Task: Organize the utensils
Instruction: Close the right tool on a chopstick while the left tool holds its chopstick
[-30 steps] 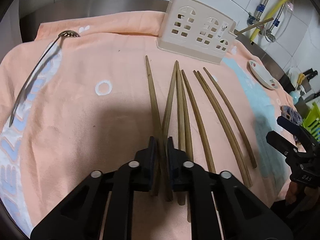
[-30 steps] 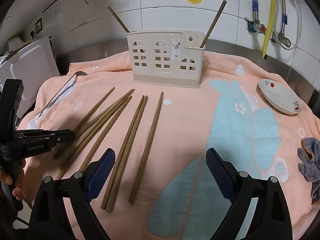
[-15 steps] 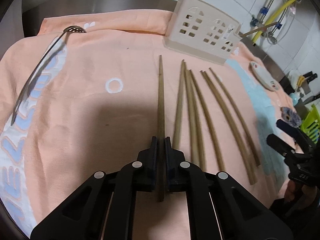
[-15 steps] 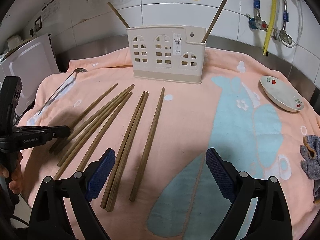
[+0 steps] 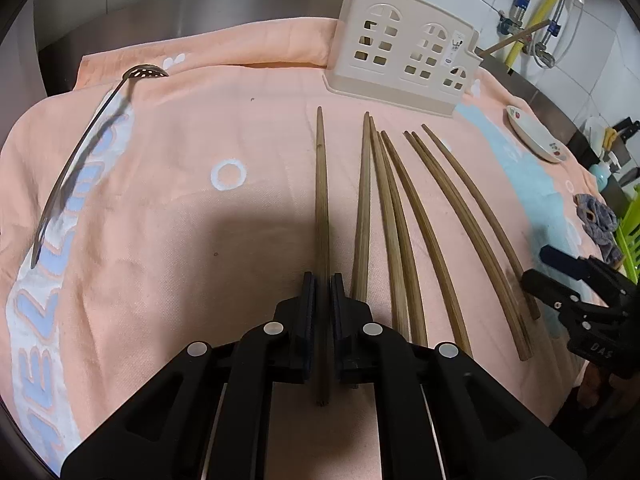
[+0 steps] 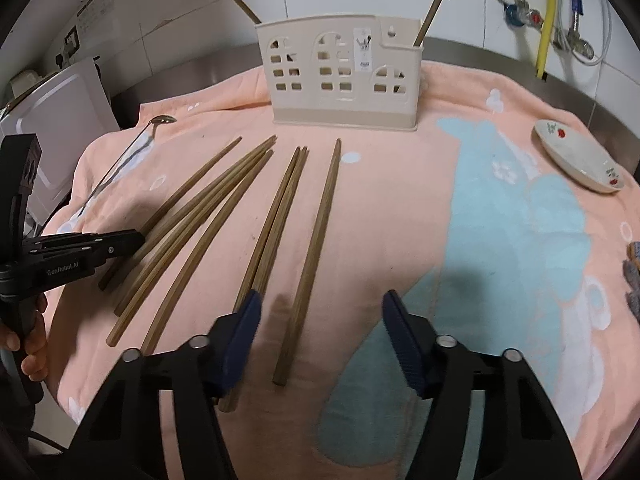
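One chopstick (image 5: 322,208) clamped in left tongs (image 5: 323,284); right tongs (image 6: 320,312) closing, pads clear of another chopstick (image 6: 316,248).

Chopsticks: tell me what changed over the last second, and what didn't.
The left gripper, shut on one chopstick, swung it straight and clear of the neighbouring chopsticks. The right gripper came down over the rightmost chopstick; its jaws are closing around it, not yet touching. The holder, spoon and dish stayed put.
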The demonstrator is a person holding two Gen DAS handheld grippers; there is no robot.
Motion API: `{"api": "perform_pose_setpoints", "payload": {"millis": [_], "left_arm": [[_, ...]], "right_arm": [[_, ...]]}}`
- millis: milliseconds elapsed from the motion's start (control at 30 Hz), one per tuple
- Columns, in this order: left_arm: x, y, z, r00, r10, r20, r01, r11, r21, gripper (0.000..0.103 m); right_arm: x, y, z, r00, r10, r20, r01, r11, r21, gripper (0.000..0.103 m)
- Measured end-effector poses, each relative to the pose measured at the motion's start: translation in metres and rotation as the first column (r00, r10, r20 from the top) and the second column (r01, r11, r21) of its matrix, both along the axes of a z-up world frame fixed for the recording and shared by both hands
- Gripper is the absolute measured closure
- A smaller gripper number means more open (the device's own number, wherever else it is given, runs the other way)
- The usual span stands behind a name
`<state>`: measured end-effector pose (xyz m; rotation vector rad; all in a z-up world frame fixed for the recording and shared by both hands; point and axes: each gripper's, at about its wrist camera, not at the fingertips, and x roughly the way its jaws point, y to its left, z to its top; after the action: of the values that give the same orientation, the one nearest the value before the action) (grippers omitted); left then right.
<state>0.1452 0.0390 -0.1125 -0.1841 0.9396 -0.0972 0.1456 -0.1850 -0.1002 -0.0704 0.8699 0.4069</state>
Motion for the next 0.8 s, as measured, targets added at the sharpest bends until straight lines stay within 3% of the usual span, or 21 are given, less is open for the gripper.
{"api": "perform_pose_setpoints", "payload": {"millis": [233, 600, 800], "left_arm": [[0.000, 0.002, -0.001, 1.000, -0.002, 0.004, 0.002, 1.000, -0.008, 0.094], [-0.002, 0.002, -0.001, 1.000, -0.004, 0.014, 0.004, 1.000, -0.018, 0.093], [-0.001, 0.003, -0.001, 1.000, -0.014, 0.018, 0.014, 1.000, -0.015, 0.093]], "right_arm": [[0.002, 0.011, -0.004, 1.000, 0.001, -0.012, -0.001, 1.000, -0.007, 0.065], [0.001, 0.025, -0.009, 1.000, -0.008, 0.027, 0.011, 0.993, -0.115, 0.075], [0.001, 0.025, -0.009, 0.999, -0.005, 0.035, 0.009, 0.992, -0.128, 0.087]]}}
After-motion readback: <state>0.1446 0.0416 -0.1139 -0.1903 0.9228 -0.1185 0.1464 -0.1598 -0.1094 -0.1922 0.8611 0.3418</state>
